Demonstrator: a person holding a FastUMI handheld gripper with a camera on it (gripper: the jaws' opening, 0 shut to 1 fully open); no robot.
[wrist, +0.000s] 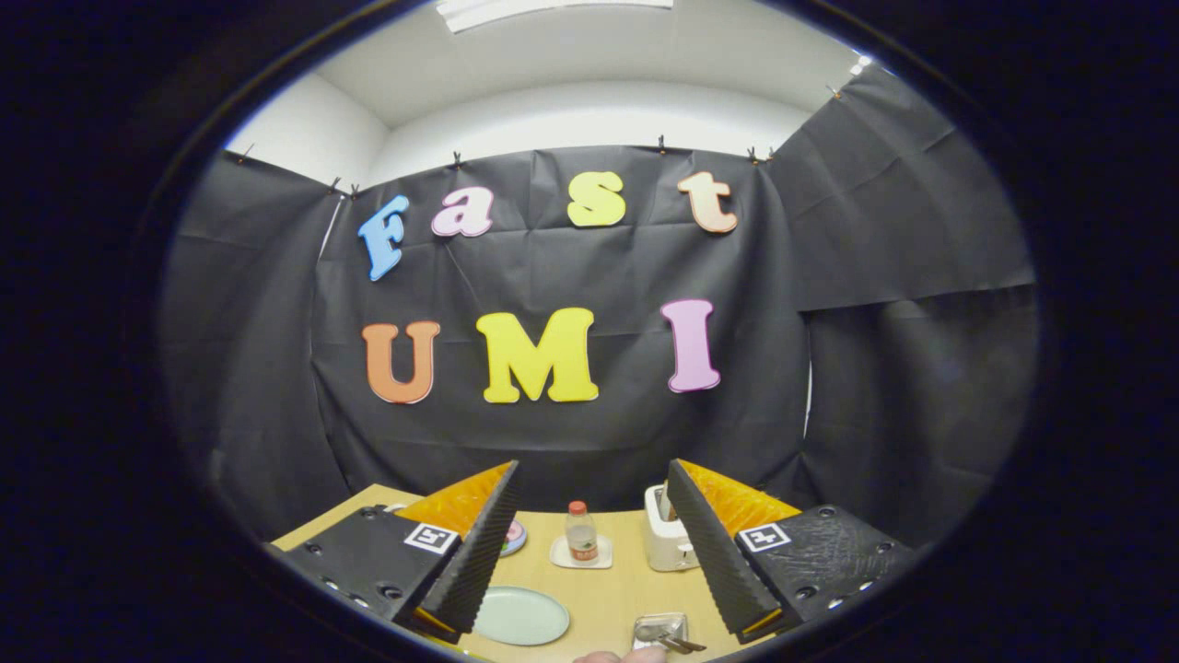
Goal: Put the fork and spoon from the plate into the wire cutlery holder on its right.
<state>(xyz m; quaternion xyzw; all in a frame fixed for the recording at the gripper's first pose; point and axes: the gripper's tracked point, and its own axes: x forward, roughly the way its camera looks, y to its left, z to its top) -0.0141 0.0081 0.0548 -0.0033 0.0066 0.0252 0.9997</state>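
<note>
Plainly, the gripper (589, 543) is held high above the table (608, 589) with its fingers spread wide and nothing between them. Below the gap, a pale green plate (520, 616) is seen just beside the left finger, and its visible surface looks bare. To the right of it, near the right finger, the wire holder (659, 629) is seen with metal handles resting in or against it; whether these are the fork and the spoon, and whether both are properly inside, cannot be told at this size. A fingertip of a person (636, 655) is seen just before the holder. Beyond the fingers, a small bottle (580, 532) is stood on a white coaster (581, 554), a white toaster (665, 539) is set to its right, and a pink dish (512, 537) is half hidden behind the left finger.

The task is judged to be at or near its end. Should a utensil only be leaning on the rim, it could be tipped out by a knock from the right finger as the gripper is lowered, and the light holder itself could be pushed over or slid across the table
</note>
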